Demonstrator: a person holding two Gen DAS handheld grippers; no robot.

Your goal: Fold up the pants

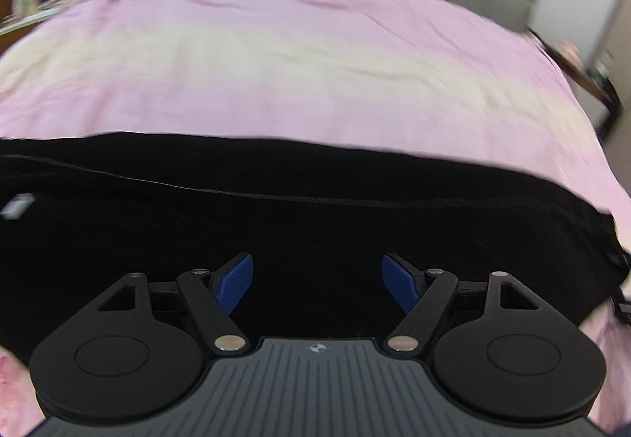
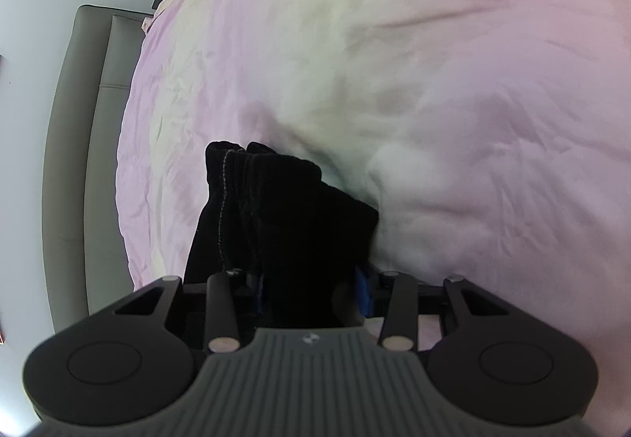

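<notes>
L claw [image 1: 317,279] wide, empty, over black pants [image 1: 276,208]; R claw [image 2: 311,291] clamps pants hem.

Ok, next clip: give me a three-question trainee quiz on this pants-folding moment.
1. True or false: the left gripper has black fabric clamped between its blue pads.
2. Which gripper holds a bunched part of the black pants?
A. left
B. right
C. neither
3. Fill in: the pants lie on a ____ bedsheet.

Key:
1. False; its jaws stand wide apart above the pants, with nothing between them.
2. B, the right gripper.
3. Pink.
</notes>
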